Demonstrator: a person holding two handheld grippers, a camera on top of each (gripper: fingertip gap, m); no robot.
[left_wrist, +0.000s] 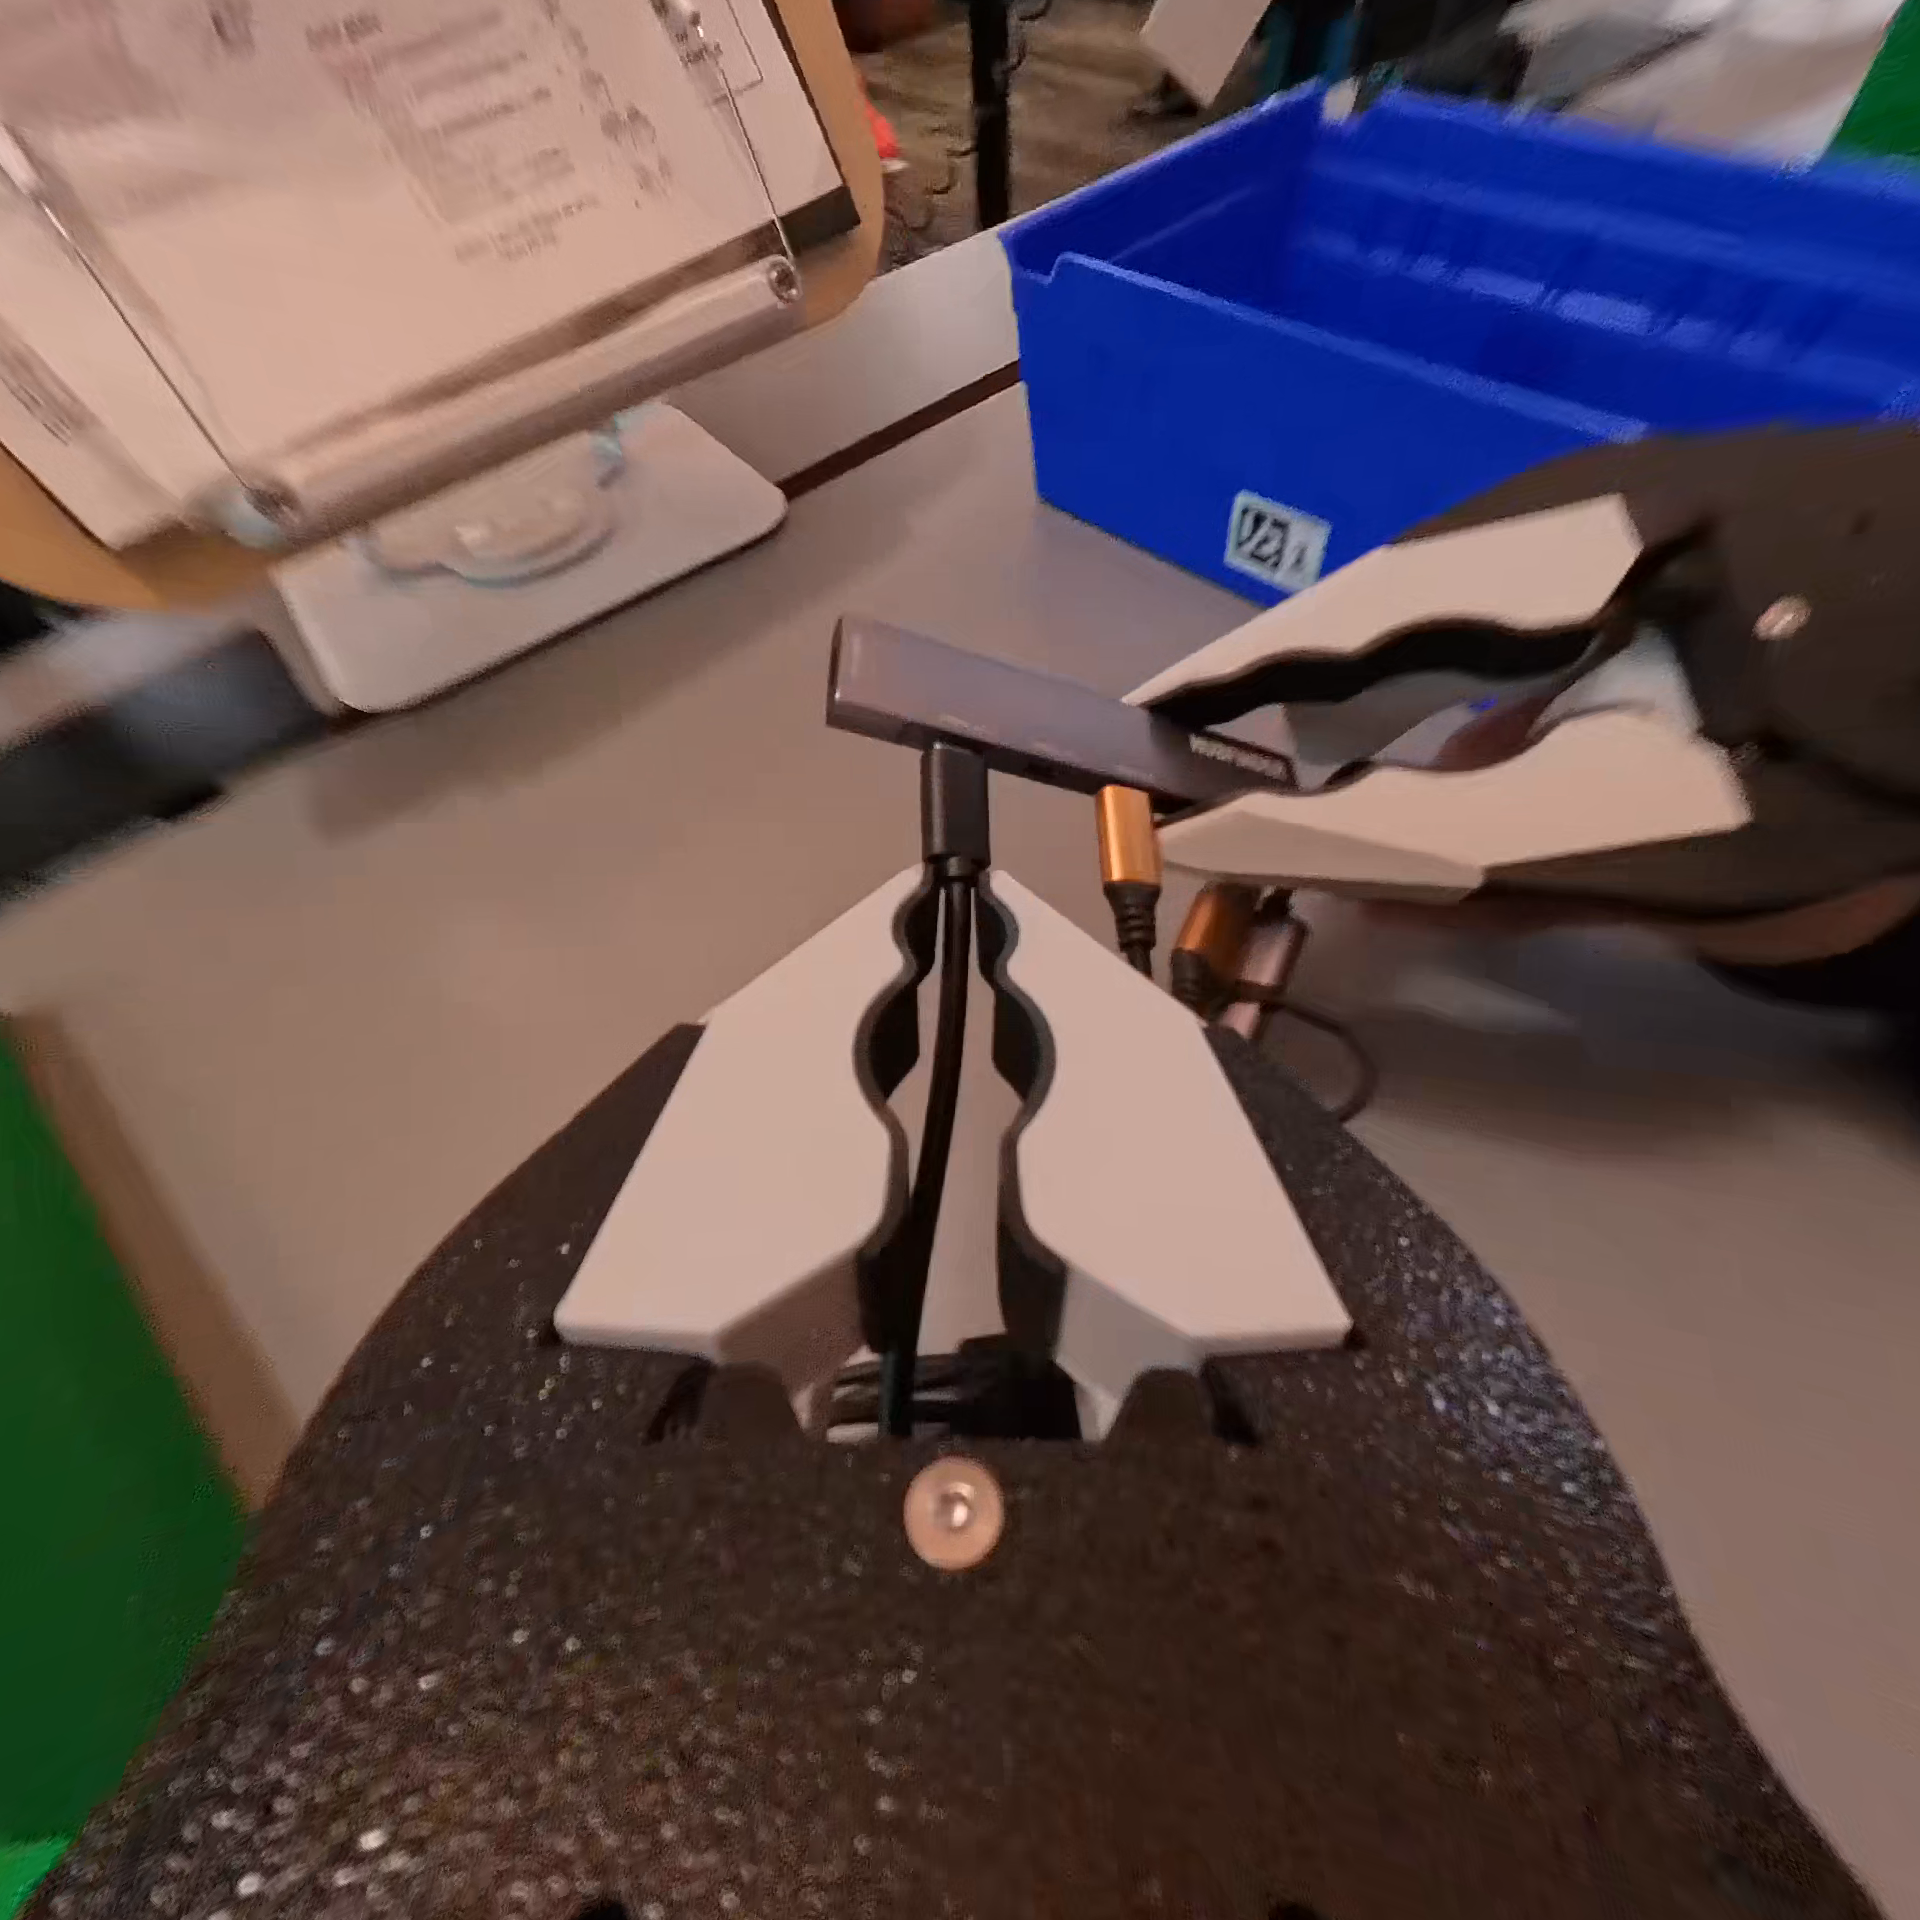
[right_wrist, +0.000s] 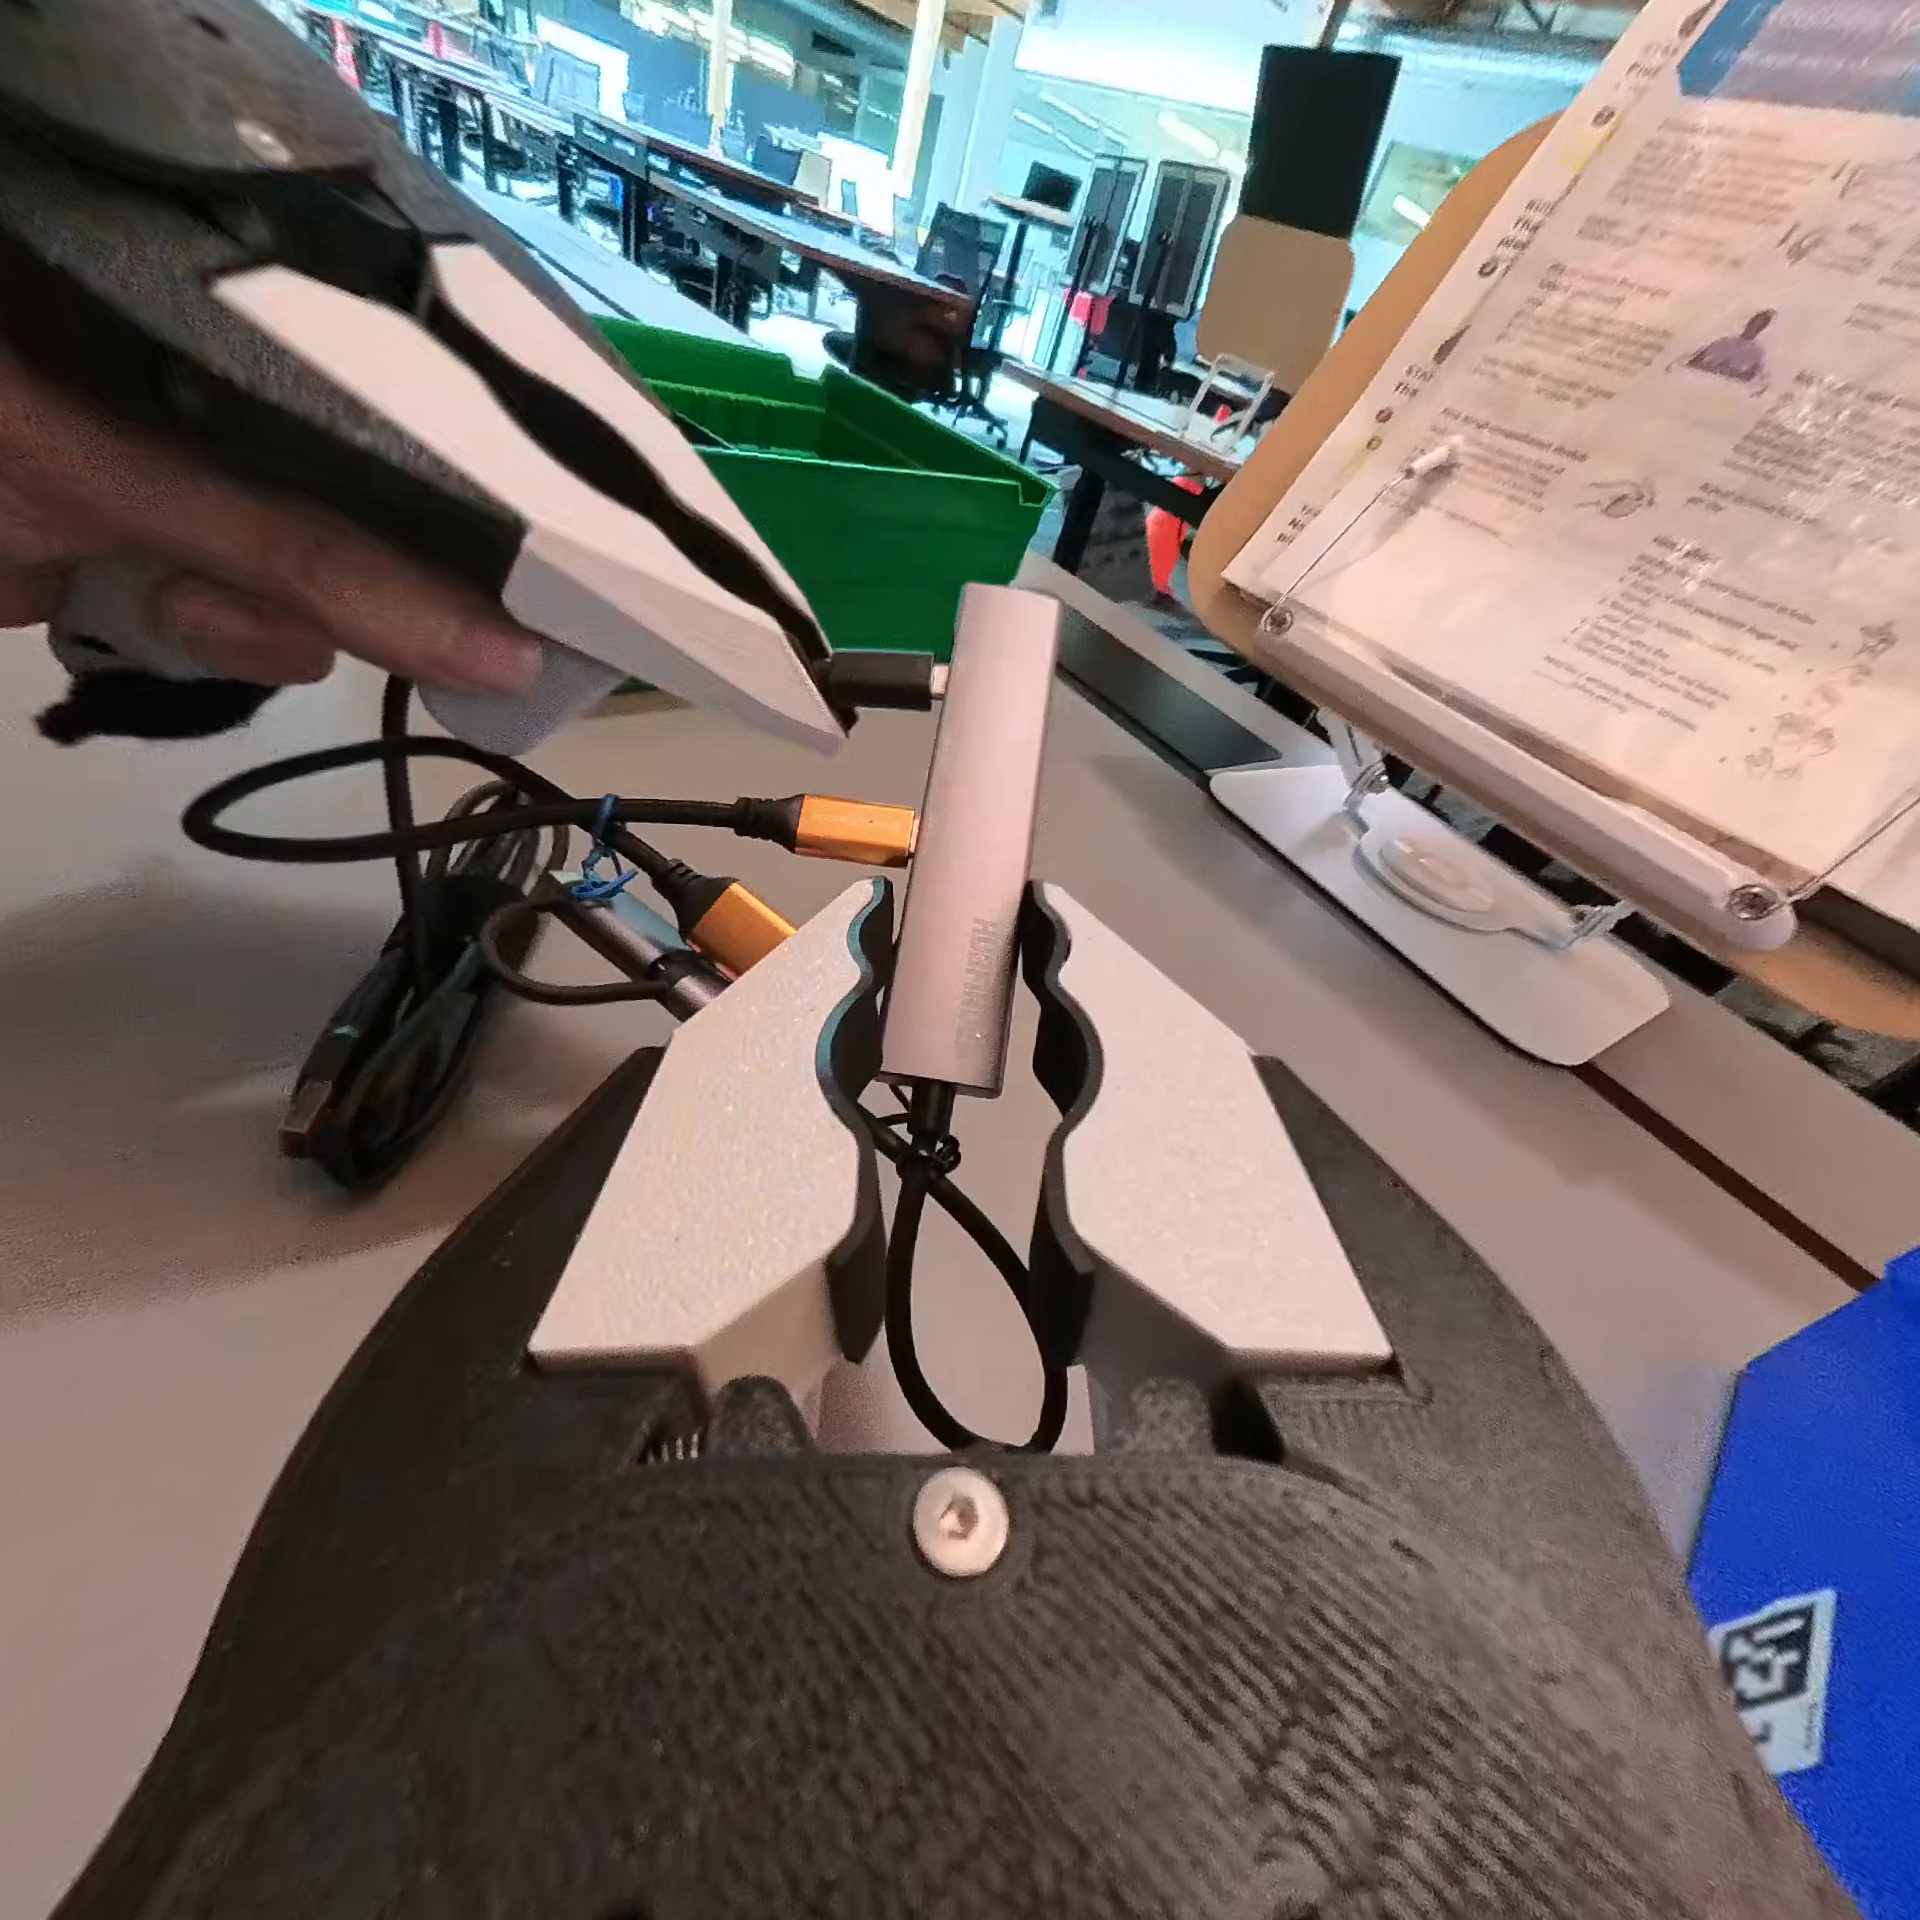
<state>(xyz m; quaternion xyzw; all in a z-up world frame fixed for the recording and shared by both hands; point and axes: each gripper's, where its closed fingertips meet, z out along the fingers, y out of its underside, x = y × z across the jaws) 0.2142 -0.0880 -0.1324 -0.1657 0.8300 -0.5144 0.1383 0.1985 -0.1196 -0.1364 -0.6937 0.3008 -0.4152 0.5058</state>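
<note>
R gripper (right_wrist: 956, 914) is clamping the grey USB hub (right_wrist: 982, 790) near its cable end, fingers closed on both sides of the body, holding it up off the bench (right_wrist: 156, 1195). L gripper (left_wrist: 948, 883) is pinching the black cable (left_wrist: 935, 1091) right behind its black plug (left_wrist: 956, 800), fingers together w/ the cable running back between them. That plug is sitting at a side port of the hub, metal tip partly showing in the R wrist view, so not fully seated. An orange plug (right_wrist: 842, 828) is already in the next port. Another orange plug (right_wrist: 738, 925) and grey connector are lying loose on the bench beside the coiled cables. Blue bin (left_wrist: 1351, 343), green bin (right_wrist: 862, 488) and a document stand (right_wrist: 1455, 914) are standing around.
</note>
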